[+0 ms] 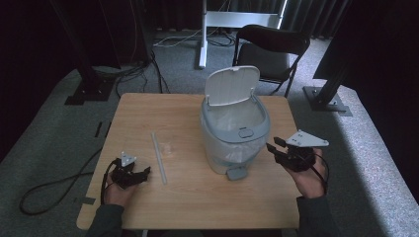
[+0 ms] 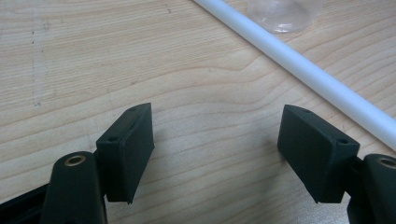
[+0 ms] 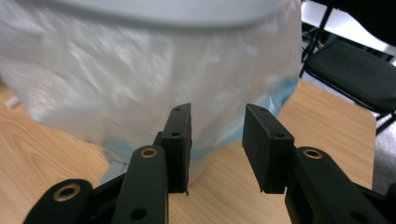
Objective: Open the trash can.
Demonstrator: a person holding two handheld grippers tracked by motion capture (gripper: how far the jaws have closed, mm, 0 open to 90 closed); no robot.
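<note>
The left tongs rest low over the near left part of the wooden desk, held in the person's left hand. Their jaws stand wide apart with nothing between them; in the left gripper view the left tongs frame bare wood grain only. A white tube lies flat on the desk just beside them, on the side toward the bin, running from near to far. In the left gripper view the white tube crosses the upper right corner diagonally, apart from both jaws. A small clear plastic piece lies just beyond the tube, touching or nearly touching it; which cannot be told.

The right tongs hover off the desk at the right side of the pedal bin, held in the person's right hand. Their jaws are parted by a moderate gap and hold nothing. In the right gripper view the right tongs point at the bin's wall, close to it but not in contact.

The pedal bin stands upright at the desk's centre right. Its lid is raised and tilted back. A translucent liner bag is folded over the rim and drapes down the outside. The foot pedal projects from the near base.

A black folding chair stands on the floor beyond the desk.
</note>
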